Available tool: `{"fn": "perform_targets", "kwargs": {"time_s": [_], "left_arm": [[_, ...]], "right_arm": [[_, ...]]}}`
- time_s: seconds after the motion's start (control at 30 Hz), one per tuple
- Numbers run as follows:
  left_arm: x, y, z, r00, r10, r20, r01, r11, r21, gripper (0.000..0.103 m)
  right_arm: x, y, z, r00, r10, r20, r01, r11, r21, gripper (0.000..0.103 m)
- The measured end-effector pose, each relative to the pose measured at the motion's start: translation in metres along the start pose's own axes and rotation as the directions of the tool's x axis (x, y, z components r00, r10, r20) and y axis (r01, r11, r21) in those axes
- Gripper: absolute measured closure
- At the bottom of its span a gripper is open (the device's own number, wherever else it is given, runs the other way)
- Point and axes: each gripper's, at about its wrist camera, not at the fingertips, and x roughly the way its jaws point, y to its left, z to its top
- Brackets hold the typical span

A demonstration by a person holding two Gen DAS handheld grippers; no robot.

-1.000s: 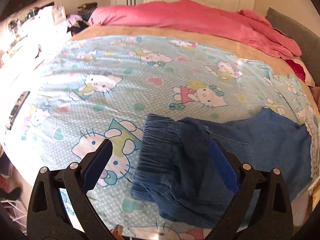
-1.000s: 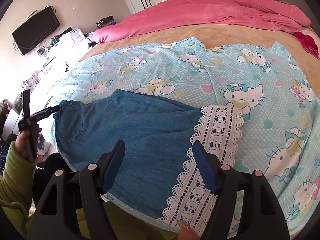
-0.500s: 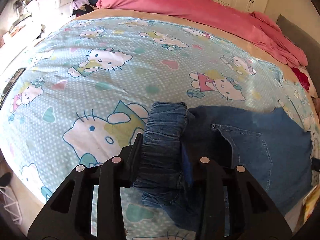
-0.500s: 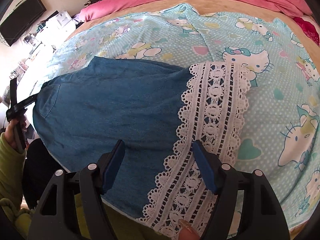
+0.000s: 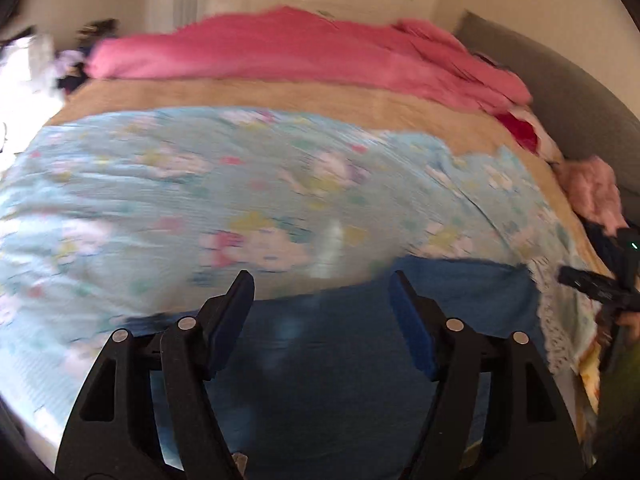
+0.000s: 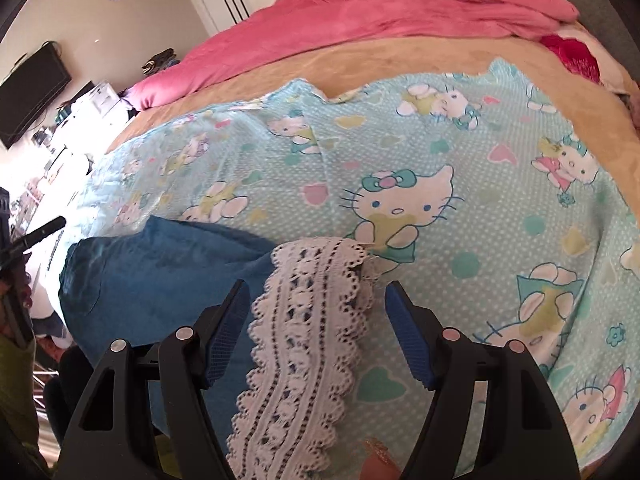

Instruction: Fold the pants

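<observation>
The blue denim pants (image 5: pixel 340 360) with a white lace hem (image 6: pixel 304 340) lie flat on the cartoon-cat bed sheet (image 6: pixel 440 160), near the bed's front edge. My left gripper (image 5: pixel 320 284) hovers over the denim in a motion-blurred view; its jaws are opening and the pads press on nothing. My right gripper (image 6: pixel 316 292) stands open above the lace hem, which runs between its fingers without being pinched. The denim (image 6: pixel 160 280) stretches away to the left of it. Each gripper shows at the edge of the other's view: the right gripper (image 5: pixel 592 284) and the left gripper (image 6: pixel 36 236).
A pink duvet (image 5: pixel 280 52) is heaped along the far side of the bed, with a tan blanket (image 5: pixel 280 96) in front of it. A grey headboard (image 5: pixel 560 92) rises at the right. A cluttered desk and a dark screen (image 6: pixel 32 92) stand at the left.
Half a second ago my left gripper was shut on the bunched elastic waistband; it has let go and swung right over the denim. My right gripper drew back along the lace hem.
</observation>
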Motion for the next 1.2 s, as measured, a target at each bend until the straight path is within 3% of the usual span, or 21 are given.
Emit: {"fn": "perform_targets", "kwargs": {"time_s": [0.13,0.3,0.4,0.43,0.5,0.53,0.63,0.8,0.87,0.9,0.93,1.1,1.2], "left_arm": [[0.062,-0.036,0.011,0.989,-0.062,-0.132,0.073,0.994,0.085,0.041],[0.122,-0.059,0.014,0.976,-0.045,-0.211,0.088,0.977,0.194,0.041],[0.146,-0.055,0.013,0.96,-0.085,-0.267,0.125,0.982,0.138,0.041],[0.151,-0.053,0.012,0.954,-0.115,-0.278,0.148,0.984,0.101,0.046],[0.153,-0.056,0.011,0.948,-0.151,-0.279,0.18,0.98,0.082,0.075],[0.152,-0.057,0.01,0.942,-0.181,-0.282,0.208,0.976,0.069,0.1],[0.144,-0.058,0.009,0.944,-0.206,-0.257,0.225,0.973,0.047,0.102],[0.122,-0.047,0.021,0.956,-0.251,-0.152,0.255,0.967,0.007,0.102],[0.119,-0.047,0.025,0.962,-0.237,-0.138,0.241,0.971,0.011,0.103],[0.12,-0.047,0.025,0.963,-0.231,-0.141,0.235,0.972,0.013,0.103],[0.12,-0.049,0.027,0.965,-0.223,-0.141,0.228,0.974,0.018,0.103],[0.128,-0.053,0.029,0.971,-0.194,-0.141,0.198,0.98,0.019,0.103],[0.131,-0.054,0.027,0.975,-0.174,-0.138,0.179,0.983,0.027,0.103]], "right_arm": [[0.014,-0.012,0.01,0.998,0.058,-0.01,-0.057,0.997,0.051,0.034],[0.026,-0.01,0.017,0.995,0.094,-0.023,-0.093,0.995,0.043,0.034],[0.031,-0.01,0.017,0.993,0.112,-0.03,-0.111,0.993,0.036,0.034],[0.033,-0.01,0.017,0.992,0.119,-0.033,-0.117,0.992,0.034,0.034],[0.037,-0.012,0.014,0.991,0.127,-0.04,-0.126,0.991,0.035,0.034],[0.039,-0.013,0.013,0.99,0.131,-0.044,-0.13,0.991,0.039,0.034],[0.043,-0.018,0.009,0.987,0.151,-0.049,-0.148,0.987,0.056,0.034],[0.046,-0.015,0.003,0.986,0.154,-0.058,-0.153,0.988,0.032,0.035],[0.046,-0.007,0.001,0.992,0.112,-0.063,-0.113,0.993,-0.021,0.049],[0.046,-0.004,0.0,0.993,0.096,-0.063,-0.099,0.994,-0.04,0.07],[0.045,-0.001,0.0,0.992,0.105,-0.063,-0.109,0.993,-0.053,0.082],[0.023,0.015,0.01,0.998,0.06,0.036,-0.053,0.985,-0.164,0.087],[0.023,0.012,0.015,0.998,0.067,0.012,-0.064,0.988,-0.138,0.086]]}}
